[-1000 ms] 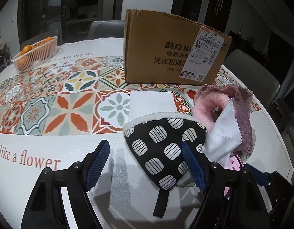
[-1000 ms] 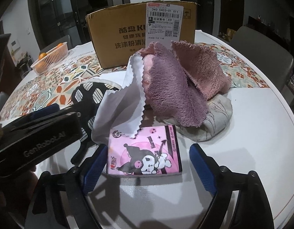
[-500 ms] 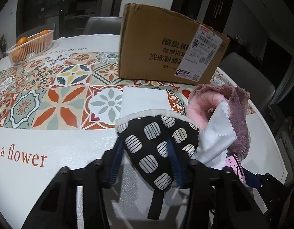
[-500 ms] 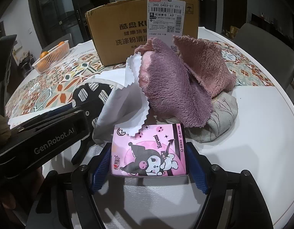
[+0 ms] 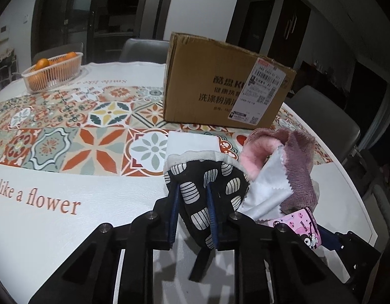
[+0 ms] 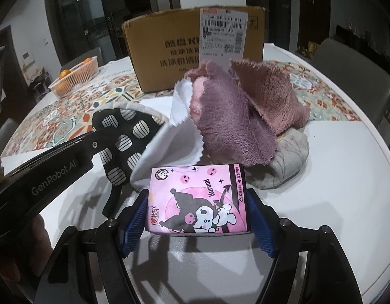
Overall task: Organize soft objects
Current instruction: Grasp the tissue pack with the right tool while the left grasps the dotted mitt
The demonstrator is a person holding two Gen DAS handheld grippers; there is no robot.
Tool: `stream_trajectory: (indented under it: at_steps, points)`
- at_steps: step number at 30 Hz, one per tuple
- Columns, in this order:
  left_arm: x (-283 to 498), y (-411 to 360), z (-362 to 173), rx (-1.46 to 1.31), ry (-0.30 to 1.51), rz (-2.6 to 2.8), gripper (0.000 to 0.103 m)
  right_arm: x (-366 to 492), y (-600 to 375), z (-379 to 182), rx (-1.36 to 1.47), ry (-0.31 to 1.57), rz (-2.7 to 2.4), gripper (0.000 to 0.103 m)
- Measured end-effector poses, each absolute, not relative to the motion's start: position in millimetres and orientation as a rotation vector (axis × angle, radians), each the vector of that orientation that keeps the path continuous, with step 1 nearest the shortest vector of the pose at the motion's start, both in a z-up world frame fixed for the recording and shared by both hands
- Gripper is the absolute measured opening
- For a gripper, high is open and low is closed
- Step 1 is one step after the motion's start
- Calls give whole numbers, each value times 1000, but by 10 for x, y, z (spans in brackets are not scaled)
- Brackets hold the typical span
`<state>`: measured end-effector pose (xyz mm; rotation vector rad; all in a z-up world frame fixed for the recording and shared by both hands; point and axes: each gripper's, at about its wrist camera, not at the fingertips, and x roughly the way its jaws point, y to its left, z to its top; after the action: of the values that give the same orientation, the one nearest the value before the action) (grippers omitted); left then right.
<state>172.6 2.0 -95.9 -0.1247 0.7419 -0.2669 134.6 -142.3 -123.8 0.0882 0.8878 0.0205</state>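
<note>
My left gripper (image 5: 192, 197) is shut on a black oven mitt with white striped dots (image 5: 207, 190), lifted slightly off the table; the mitt also shows in the right wrist view (image 6: 124, 139). My right gripper (image 6: 197, 207) is shut on a pink Kuromi tissue pack (image 6: 197, 202), seen too in the left wrist view (image 5: 304, 225). Beside them lie a white cloth (image 6: 169, 147), a purple-pink fluffy towel (image 6: 240, 121) and a grey mitt (image 6: 288, 162) under it. A cardboard box (image 5: 225, 88) stands behind the pile.
A round table with a patterned tile cloth (image 5: 68, 139) bears everything. A basket of oranges (image 5: 53, 73) sits far left. A folded white cloth (image 5: 192, 144) lies behind the black mitt. Grey chairs (image 5: 321, 116) stand around the table edge.
Both grippers went from open to shut: the left closed on the black mitt and raised it, the right closed on the pink tissue pack.
</note>
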Motion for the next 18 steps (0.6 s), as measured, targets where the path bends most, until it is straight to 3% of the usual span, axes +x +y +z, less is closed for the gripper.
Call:
stream_trajectory:
  at_steps: [18]
  points:
    - [1229,84,-522,-57,566,-178,20,1014,-1488,-867,57,752,15,74]
